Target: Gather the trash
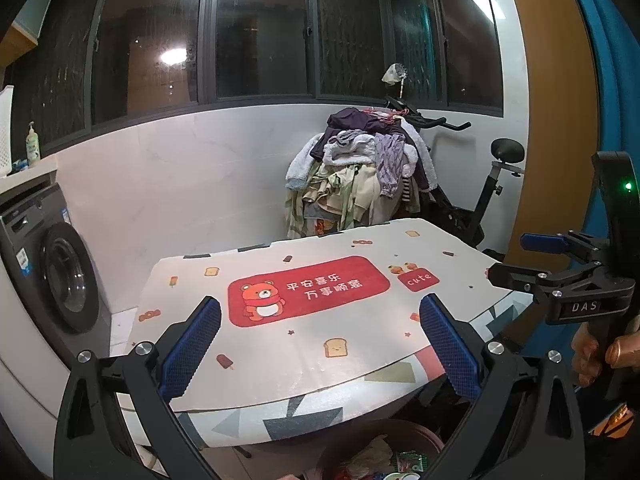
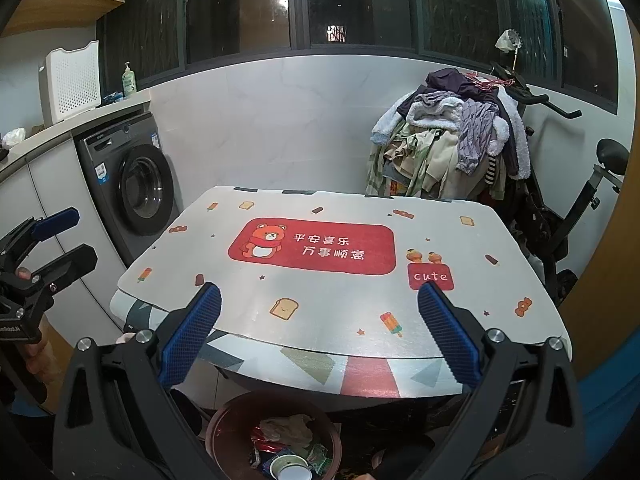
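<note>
I am holding both the left tongs [image 1: 320,344] and right tongs [image 2: 320,336] released and empty above the counter [image 2: 320,312], because the trash [image 2: 288,440] is sitting in the brown bin [image 2: 224,432] below its near edge

I see by indoor ceiling light; its panels mirror as bright patches in the dark windows [image 1: 260,32]. A soft sheen lies on the mat [image 2: 320,308] near my fingers [image 1: 192,344]. Edges bow strongly and the corners go black. My near parts look sharp; the bin [image 2: 224,432] sits in shadow.
</note>
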The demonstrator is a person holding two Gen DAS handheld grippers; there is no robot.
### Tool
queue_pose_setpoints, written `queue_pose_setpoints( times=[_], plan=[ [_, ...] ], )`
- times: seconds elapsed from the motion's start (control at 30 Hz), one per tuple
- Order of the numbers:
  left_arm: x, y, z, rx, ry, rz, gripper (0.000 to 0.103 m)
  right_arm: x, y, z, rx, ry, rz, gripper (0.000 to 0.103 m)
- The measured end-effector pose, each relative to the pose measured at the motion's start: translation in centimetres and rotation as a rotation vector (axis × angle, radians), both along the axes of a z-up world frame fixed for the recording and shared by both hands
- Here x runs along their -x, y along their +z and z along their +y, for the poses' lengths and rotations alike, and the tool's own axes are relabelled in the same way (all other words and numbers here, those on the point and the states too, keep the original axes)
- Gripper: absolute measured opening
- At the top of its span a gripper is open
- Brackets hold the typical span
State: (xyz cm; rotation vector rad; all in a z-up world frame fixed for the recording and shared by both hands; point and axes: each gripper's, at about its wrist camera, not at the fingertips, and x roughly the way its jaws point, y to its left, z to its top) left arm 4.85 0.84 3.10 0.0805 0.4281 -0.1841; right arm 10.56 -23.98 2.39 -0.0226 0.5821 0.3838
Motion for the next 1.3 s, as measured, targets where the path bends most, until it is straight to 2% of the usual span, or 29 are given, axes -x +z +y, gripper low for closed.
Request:
queue_pose_setpoints(
  times=[0.73, 1.3],
  plan=[
    [0.09, 0.3, 0.06, 0.011, -0.005, -0.007, 0.097, 0.1, 0.58, -0.39, -0.003, -0.001, -0.007, 0.097],
    [0.13, 0.39, 0.27, -0.017, 0.012, -0.018, 0.097, 0.21, 0.65, -0.35, -0.002, 0.001, -0.009, 0.097]
  ],
)
